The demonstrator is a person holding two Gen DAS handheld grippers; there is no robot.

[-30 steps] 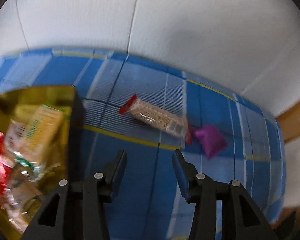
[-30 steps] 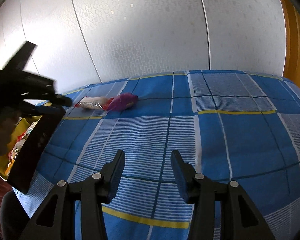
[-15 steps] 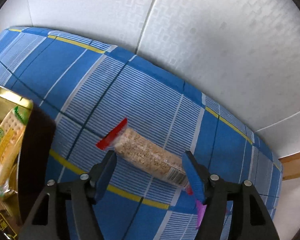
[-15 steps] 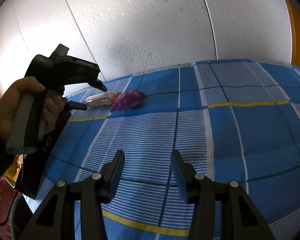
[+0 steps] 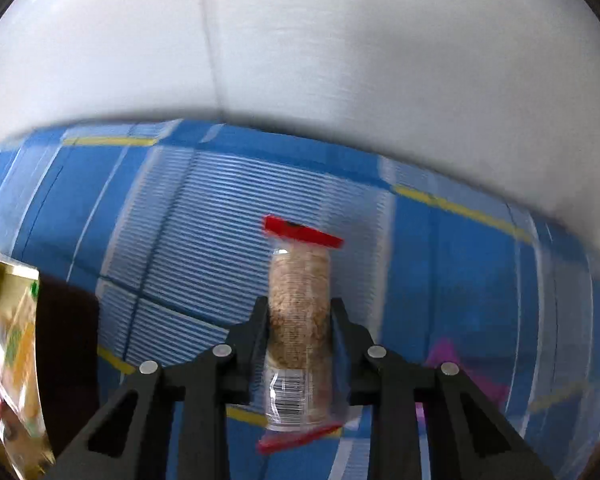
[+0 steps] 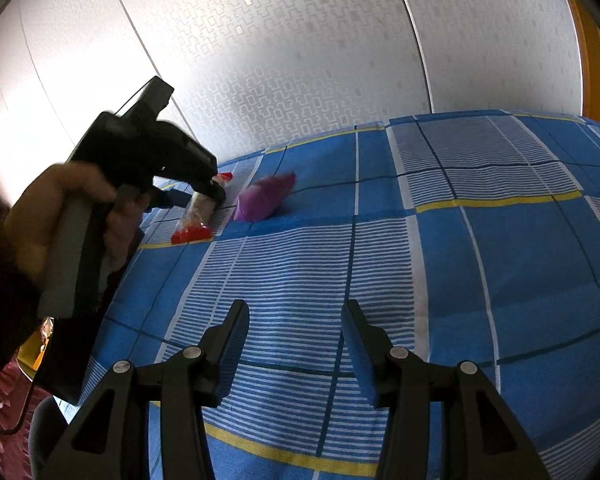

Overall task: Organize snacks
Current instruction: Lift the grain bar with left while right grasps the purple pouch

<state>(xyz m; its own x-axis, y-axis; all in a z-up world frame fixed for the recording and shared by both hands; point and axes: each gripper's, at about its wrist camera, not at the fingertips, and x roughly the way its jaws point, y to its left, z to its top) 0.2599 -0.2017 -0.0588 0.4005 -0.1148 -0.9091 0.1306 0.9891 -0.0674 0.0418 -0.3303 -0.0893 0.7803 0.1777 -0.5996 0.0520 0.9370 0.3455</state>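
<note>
From the left wrist, the snack bar [image 5: 299, 320], a clear wrapper of tan grain with red ends, sat clamped between the left tool [image 5: 299, 312] above the blue checked cloth [image 5: 204, 216], and the box [image 5: 8, 360] at left held blurred packets. From the right wrist, the right tool [image 6: 295, 316] hung spread apart and empty, the purple packet [image 6: 265, 197] lying just beside that bar.

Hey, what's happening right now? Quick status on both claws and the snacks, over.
Left gripper shut on clear red-ended cracker packet. Right gripper open, empty, above blue checked cloth. Purple pouch lies beside. Nothing in the way.
</note>
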